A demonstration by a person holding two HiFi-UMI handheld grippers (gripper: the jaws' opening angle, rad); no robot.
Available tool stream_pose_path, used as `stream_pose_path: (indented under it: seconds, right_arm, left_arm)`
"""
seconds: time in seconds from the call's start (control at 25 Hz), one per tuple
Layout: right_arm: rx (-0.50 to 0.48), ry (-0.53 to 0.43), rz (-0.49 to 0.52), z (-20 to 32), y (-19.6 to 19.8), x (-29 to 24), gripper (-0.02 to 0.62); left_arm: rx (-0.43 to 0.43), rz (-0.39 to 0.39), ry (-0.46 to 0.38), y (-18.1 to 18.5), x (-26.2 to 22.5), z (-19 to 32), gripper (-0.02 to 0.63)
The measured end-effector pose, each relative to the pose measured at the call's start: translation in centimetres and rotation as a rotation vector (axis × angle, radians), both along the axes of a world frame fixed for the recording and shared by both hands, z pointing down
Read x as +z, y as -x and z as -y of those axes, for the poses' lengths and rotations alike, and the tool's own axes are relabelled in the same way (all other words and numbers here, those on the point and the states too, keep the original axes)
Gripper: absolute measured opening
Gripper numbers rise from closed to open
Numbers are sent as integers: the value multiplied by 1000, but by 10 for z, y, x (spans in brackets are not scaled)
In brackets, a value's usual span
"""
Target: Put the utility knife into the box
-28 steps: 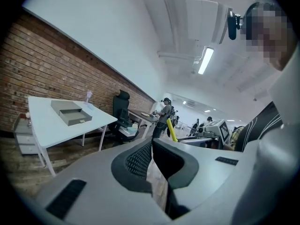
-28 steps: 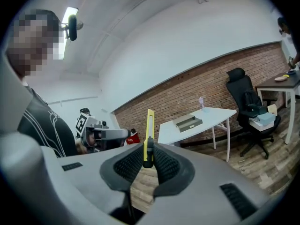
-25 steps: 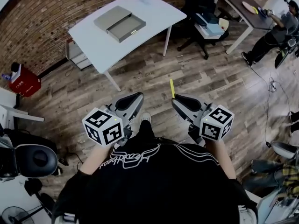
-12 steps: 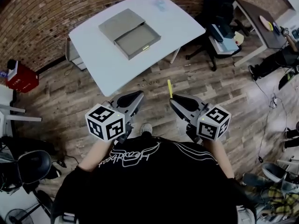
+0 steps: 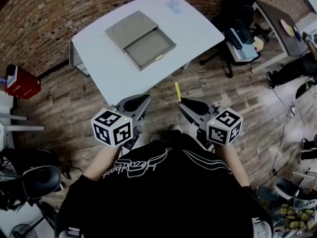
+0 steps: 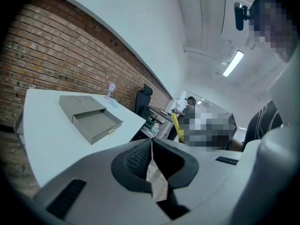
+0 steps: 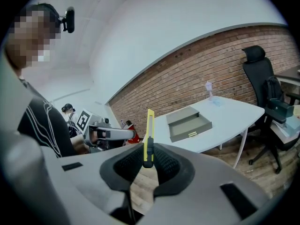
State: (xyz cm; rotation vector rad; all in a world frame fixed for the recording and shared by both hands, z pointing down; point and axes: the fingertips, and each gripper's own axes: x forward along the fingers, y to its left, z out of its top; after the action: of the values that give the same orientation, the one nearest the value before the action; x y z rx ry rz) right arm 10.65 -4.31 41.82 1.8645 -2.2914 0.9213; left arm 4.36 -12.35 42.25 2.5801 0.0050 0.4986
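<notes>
A grey box [image 5: 132, 28] lies on the white table [image 5: 193, 29] ahead, its shallow drawer [image 5: 148, 47] pulled out and empty. My right gripper [image 5: 183, 102] is shut on the yellow utility knife [image 5: 177, 91], which stands upright out of the jaws, short of the table's near edge. The right gripper view shows the knife [image 7: 149, 135] pinched between the pads, with the box [image 7: 187, 123] beyond it. My left gripper [image 5: 146, 99] is level with the right one, shut and holding nothing. In the left gripper view its jaws [image 6: 151, 142] meet at the tips, and the box [image 6: 91, 118] lies ahead to the left.
Both grippers are over the wooden floor [image 5: 89, 98]. A black office chair [image 5: 237, 4] stands right of the table, and beyond it a second desk [image 5: 287, 33]. A red bin [image 5: 20, 83] sits by the brick wall at the left, another chair [image 5: 34, 175] at the lower left.
The table and the box have drawn nearer and lower in the head view as the person steps toward them. Both grippers keep their pose, and the knife stays held.
</notes>
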Motion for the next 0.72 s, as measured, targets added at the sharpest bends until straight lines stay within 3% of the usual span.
stream_pose_path:
  seconds: [0.28, 0.72]
  right_arm:
    - [-52, 2, -2, 29, -18, 2, 64]
    - [-187, 35, -8, 110, -71, 13, 64]
  left_arm:
    - [-54, 17, 3, -11, 3, 20, 35]
    - [-219, 71, 26, -36, 15, 89, 35]
